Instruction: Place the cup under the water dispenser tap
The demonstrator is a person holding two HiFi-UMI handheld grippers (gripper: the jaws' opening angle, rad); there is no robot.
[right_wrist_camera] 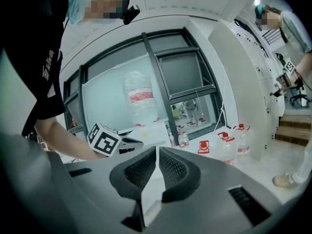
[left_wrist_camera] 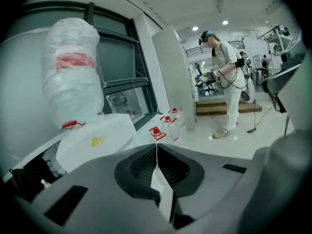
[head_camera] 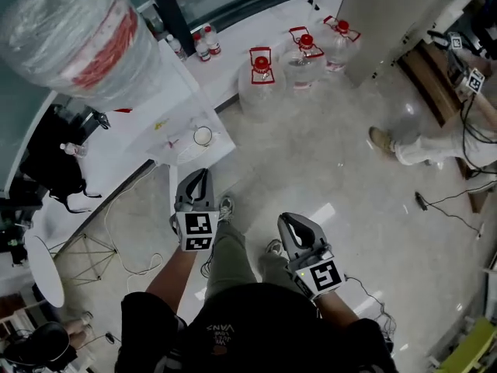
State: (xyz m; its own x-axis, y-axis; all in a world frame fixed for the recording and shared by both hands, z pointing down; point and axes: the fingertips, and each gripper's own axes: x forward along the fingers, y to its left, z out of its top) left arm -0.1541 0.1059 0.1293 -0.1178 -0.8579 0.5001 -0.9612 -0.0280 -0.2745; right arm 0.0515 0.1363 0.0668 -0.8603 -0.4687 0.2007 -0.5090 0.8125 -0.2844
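Cup on the dispenser ledge, both grippers drawn clear of it.

The white, boxy water dispenser (head_camera: 167, 107) carries a large clear bottle in crinkled plastic wrap (head_camera: 74, 33). My grey left gripper (head_camera: 200, 174) and right gripper (head_camera: 286, 222) each have their ribbed dark jaws pressed together on nothing. The small round white-rimmed cup (head_camera: 203, 136) sits on the dispenser's front ledge. The tap is hidden from above, so I judge misalignment the main risk: water would miss the cup or tip it over.

Head view overhead; both gripper views toward dispenser (head_camera: 175, 92)
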